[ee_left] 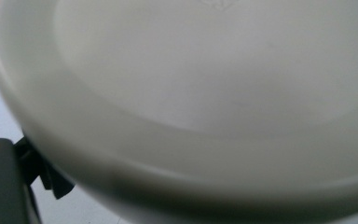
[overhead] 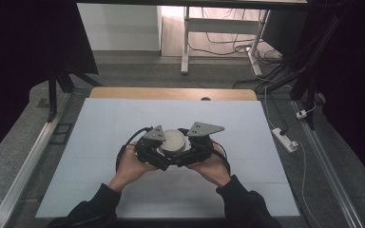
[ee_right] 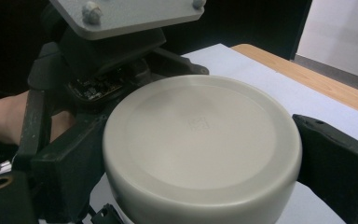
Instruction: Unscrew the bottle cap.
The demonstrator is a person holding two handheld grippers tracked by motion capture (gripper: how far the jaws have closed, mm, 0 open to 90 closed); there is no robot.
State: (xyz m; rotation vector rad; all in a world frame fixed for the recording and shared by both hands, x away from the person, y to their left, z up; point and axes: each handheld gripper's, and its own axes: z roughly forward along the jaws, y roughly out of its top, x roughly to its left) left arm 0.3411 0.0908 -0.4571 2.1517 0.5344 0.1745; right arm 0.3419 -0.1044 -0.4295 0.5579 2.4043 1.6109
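Note:
A round off-white container (overhead: 173, 140) with a flat lid sits at the middle of the white mat, held between both grippers. My left gripper (overhead: 163, 156) comes at it from the left and my right gripper (overhead: 186, 155) from the right. In the right gripper view the container (ee_right: 200, 135) sits between my right gripper's (ee_right: 200, 172) two black jaws, which press on its sides. The left gripper's grey plate (ee_right: 126, 14) shows just behind it. In the left gripper view the lid (ee_left: 205, 84) is very close, with my left gripper (ee_left: 182, 207) spread around it.
The white mat (overhead: 123, 118) covers a wooden table whose edge (overhead: 171, 93) shows at the back. A white power strip (overhead: 285, 139) lies on the floor to the right. Desk legs (overhead: 185, 42) and cables stand farther back. Metal rails run along both sides.

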